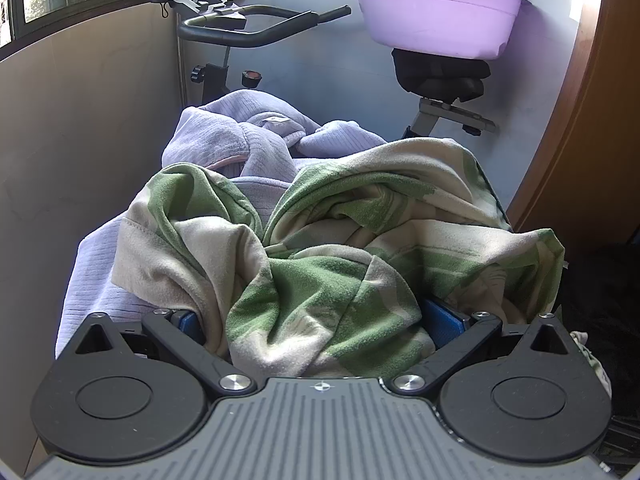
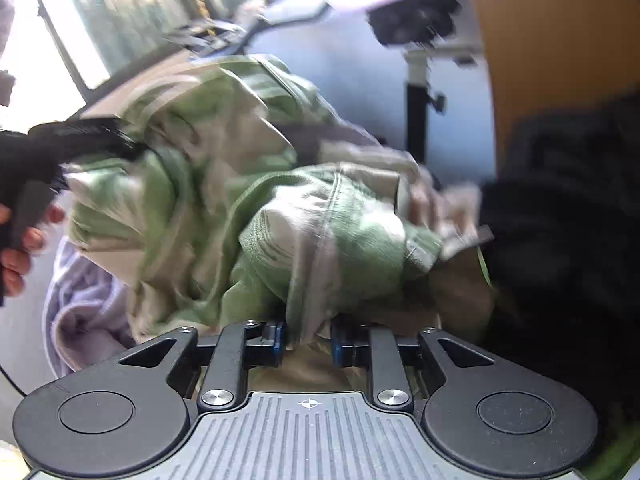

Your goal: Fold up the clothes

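A crumpled green-and-cream garment [image 1: 320,264] lies on top of a lavender knit garment [image 1: 240,136]. In the left wrist view my left gripper [image 1: 316,320] is open, its blue pads [image 1: 444,322] wide apart with a bulky fold of the green cloth lying between them. The right wrist view is blurred by motion. There my right gripper [image 2: 308,340] is shut on a fold of the green-and-cream garment [image 2: 304,240]. The left gripper [image 2: 60,148] shows at the left edge, held by a hand [image 2: 20,248]. The lavender garment [image 2: 80,312] peeks out below it.
An exercise bike stands behind the pile, with its handlebar [image 1: 248,36] and a purple basin [image 1: 436,12] resting on the saddle. A tiled wall [image 1: 80,140] closes the left side and a wooden panel [image 1: 580,120] the right. Dark fabric [image 2: 560,220] lies right of the clothes.
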### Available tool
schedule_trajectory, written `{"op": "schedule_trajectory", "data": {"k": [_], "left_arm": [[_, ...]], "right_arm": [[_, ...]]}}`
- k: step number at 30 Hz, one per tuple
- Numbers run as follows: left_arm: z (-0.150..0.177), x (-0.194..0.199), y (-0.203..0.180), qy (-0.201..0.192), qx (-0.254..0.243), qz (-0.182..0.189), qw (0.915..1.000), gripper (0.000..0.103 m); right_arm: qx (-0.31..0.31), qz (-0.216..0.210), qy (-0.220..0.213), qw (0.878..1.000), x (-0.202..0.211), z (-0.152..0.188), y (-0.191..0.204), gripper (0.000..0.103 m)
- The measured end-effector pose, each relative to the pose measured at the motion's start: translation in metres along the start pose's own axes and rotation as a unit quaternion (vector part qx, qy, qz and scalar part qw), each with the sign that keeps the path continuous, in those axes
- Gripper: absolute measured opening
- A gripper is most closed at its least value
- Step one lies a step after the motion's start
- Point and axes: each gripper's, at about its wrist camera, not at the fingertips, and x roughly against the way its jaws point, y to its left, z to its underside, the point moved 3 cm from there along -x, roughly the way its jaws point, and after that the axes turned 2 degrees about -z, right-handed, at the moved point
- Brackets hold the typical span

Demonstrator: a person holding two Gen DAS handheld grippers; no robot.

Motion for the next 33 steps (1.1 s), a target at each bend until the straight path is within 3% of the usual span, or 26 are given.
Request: {"op": "schedule_trajectory", "data": {"k": [1,5,7,9,10,13,17,19,21,22,29,33], "left_arm": [[0.0,0.0,0.0,-0.001,0.0,0.0,1.0,0.103],[0.002,0.0,0.0,-0.005,0.001,0.0,1.0,0.103],[0.002,0.0,0.0,-0.006,0.001,0.0,1.0,0.103],[0.002,0.0,0.0,-0.006,0.001,-0.001,1.0,0.103],[0.002,0.0,0.0,-0.007,0.001,-0.002,1.0,0.103],[0.003,0.0,-0.001,-0.007,0.0,-0.003,1.0,0.103],[0.003,0.0,-0.001,-0.007,-0.002,-0.003,1.0,0.103],[0.003,0.0,-0.002,-0.008,-0.002,-0.005,1.0,0.103],[0.004,0.0,-0.003,-0.008,-0.001,-0.007,0.9999,0.103],[0.004,0.0,-0.003,-0.009,-0.001,-0.007,0.9999,0.103],[0.004,0.001,-0.005,-0.011,0.0,-0.013,0.9999,0.103],[0.005,0.001,-0.006,-0.012,0.0,-0.016,0.9998,0.103]], "right_arm": [[-0.01,0.009,0.008,1.0,0.002,0.007,-0.008,0.035],[-0.033,0.052,0.03,0.998,0.003,0.028,-0.03,0.068],[-0.057,0.066,0.035,0.996,0.001,0.033,-0.043,0.072],[-0.077,0.079,0.045,0.993,-0.004,0.036,-0.055,0.088],[-0.08,0.087,0.057,0.991,-0.01,0.038,-0.059,0.09],[-0.065,0.113,0.077,0.988,-0.026,0.042,-0.066,0.082],[-0.081,0.122,0.07,0.987,-0.032,0.041,-0.062,0.075],[-0.089,0.117,0.065,0.987,-0.03,0.038,-0.057,0.057],[-0.075,0.093,0.058,0.991,-0.025,0.033,-0.05,0.022],[-0.069,0.077,0.053,0.993,-0.023,0.03,-0.046,0.016],[-0.005,0.045,-0.008,0.999,-0.006,-0.005,-0.002,0.013],[0.003,0.02,-0.016,1.0,-0.008,-0.007,0.007,0.014]]}}
